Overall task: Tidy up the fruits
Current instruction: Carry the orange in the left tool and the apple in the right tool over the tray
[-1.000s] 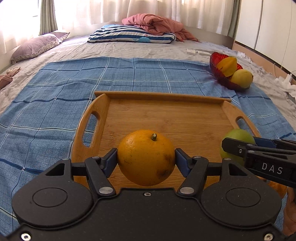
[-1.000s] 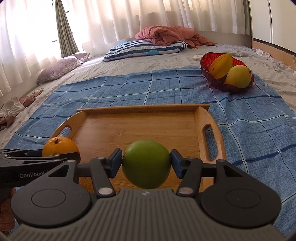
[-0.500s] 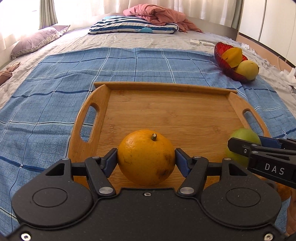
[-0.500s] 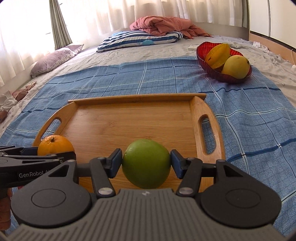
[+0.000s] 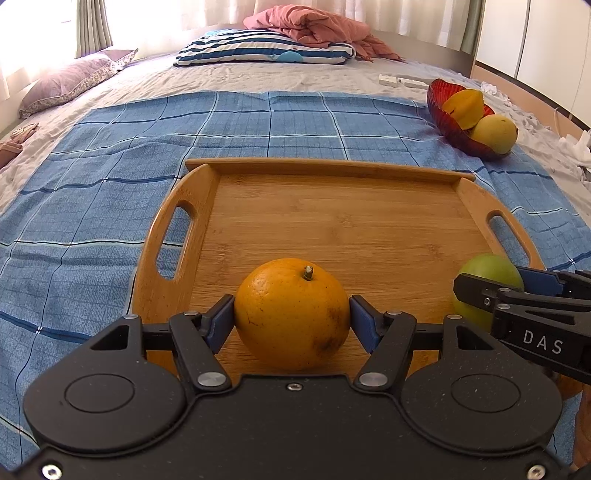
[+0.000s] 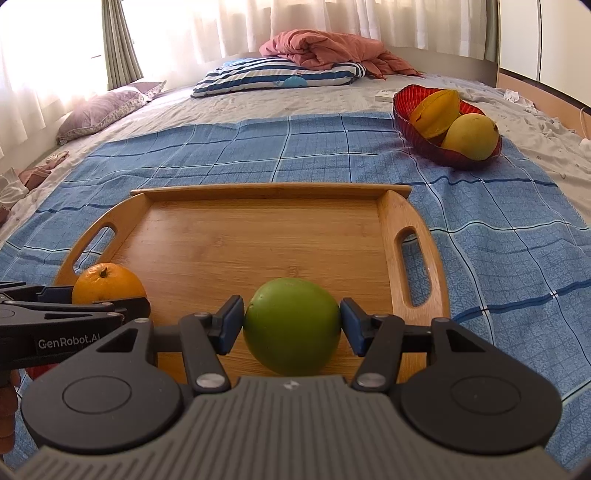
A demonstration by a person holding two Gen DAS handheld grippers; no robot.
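Observation:
My left gripper (image 5: 291, 319) is shut on an orange (image 5: 291, 314), stem up, over the near edge of a wooden tray (image 5: 332, 221). My right gripper (image 6: 291, 323) is shut on a round green fruit (image 6: 291, 325) over the same near edge, further right. Each view shows the other gripper from the side: the green fruit (image 5: 487, 284) at the right of the left wrist view, the orange (image 6: 107, 284) at the left of the right wrist view. The tray (image 6: 258, 240) floor is bare. A red bowl (image 6: 424, 133) at the far right holds a yellow mango (image 6: 469, 136) and a starfruit (image 6: 436, 110).
The tray lies on a blue checked cloth (image 5: 110, 177) spread over a bed. A striped pillow (image 5: 258, 48), a pink blanket (image 5: 314, 29) and a purple pillow (image 5: 70, 81) lie at the far end. The red bowl (image 5: 454, 125) sits at the cloth's far right edge.
Both views have tipped a little downward, so the tray sits higher and fills more of the frames. The orange and the green fruit stay held in the same grip.

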